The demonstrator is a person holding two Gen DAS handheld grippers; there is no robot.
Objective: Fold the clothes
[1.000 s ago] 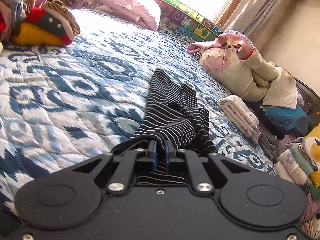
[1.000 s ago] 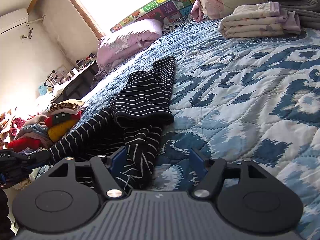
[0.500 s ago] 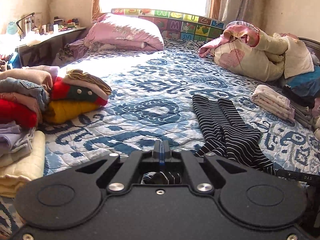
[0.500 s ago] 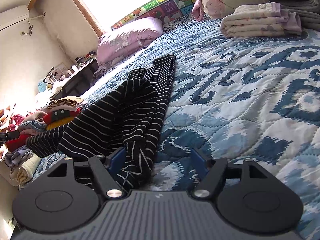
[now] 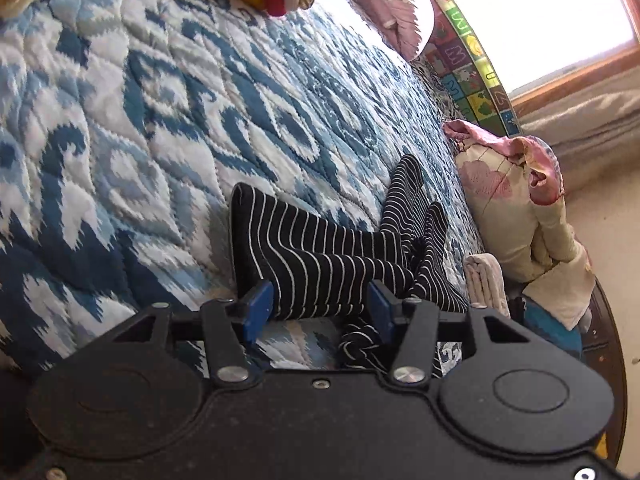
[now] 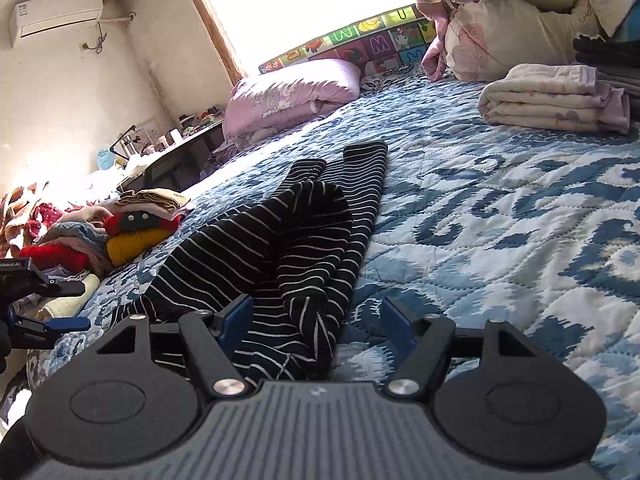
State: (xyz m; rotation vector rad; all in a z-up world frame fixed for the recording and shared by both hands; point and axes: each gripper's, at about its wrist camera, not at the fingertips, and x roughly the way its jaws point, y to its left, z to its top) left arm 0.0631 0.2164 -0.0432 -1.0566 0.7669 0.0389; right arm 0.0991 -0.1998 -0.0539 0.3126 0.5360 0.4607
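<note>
Left gripper [image 5: 316, 307]: jaws spread wide and holding nothing; the blue pads [image 5: 256, 305] stand either side of a folded-over part of the striped garment, and no pad is seen pinching cloth.
Right gripper [image 6: 317, 318]: jaws likewise wide apart and gripping nothing; the near end of the garment lies between them, against the left pad [image 6: 237, 313], while the right-hand pad has only quilt in front of it.
Striped garment [image 6: 296, 240]: black with thin white stripes, lying on the quilt straight ahead of both pairs of jaws; in the left wrist view [image 5: 320, 256] a flap is doubled over just beyond the jaws and two narrow ends run on past it.
Quilt [image 6: 500, 216]: blue and white patterned, spread under everything.
Folded towels [image 6: 556, 96]: cream and lilac stack, far ahead and to the right of the right jaws, well apart from the garment.
Clothes pile [image 6: 116, 232]: red, yellow and tan items, ahead and to the left of the right jaws.
Pink pillow [image 6: 292, 92]: beyond the garment's far ends, by the window.
</note>
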